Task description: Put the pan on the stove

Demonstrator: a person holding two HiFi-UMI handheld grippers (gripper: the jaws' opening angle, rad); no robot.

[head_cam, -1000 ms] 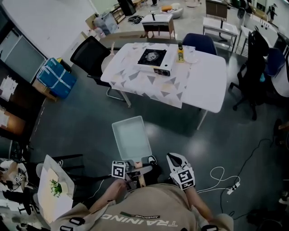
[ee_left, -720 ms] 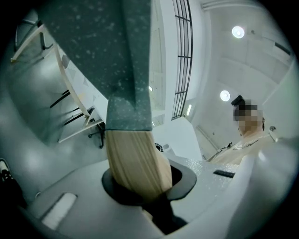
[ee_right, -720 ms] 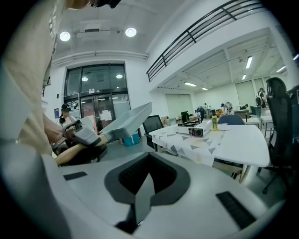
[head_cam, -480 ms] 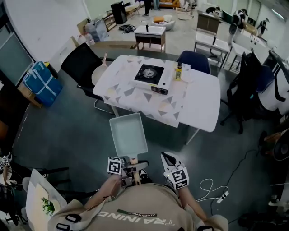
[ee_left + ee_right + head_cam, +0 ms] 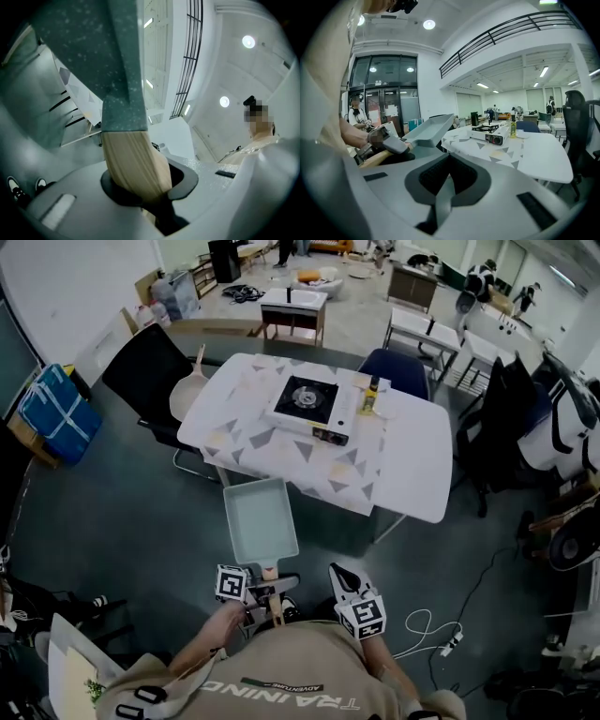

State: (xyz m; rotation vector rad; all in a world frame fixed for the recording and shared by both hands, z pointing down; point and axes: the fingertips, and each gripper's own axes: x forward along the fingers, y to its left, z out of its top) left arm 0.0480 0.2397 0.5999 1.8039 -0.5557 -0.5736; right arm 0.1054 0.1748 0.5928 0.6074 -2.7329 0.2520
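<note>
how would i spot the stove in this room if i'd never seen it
Find the big white table mid-room, half covered by a triangle-patterned cloth. On that cloth sits the flat white portable gas stove. Unlike the small yellow bottle beside it, it is a low box with a black square top and round burner.

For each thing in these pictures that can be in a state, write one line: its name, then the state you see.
pan: empty, held in the air, short of the table.
stove: on the table, burner bare, nothing on it.
bottle: upright on the table beside the stove.
left gripper: shut on the pan's wooden handle.
right gripper: shut, nothing between its jaws.
</note>
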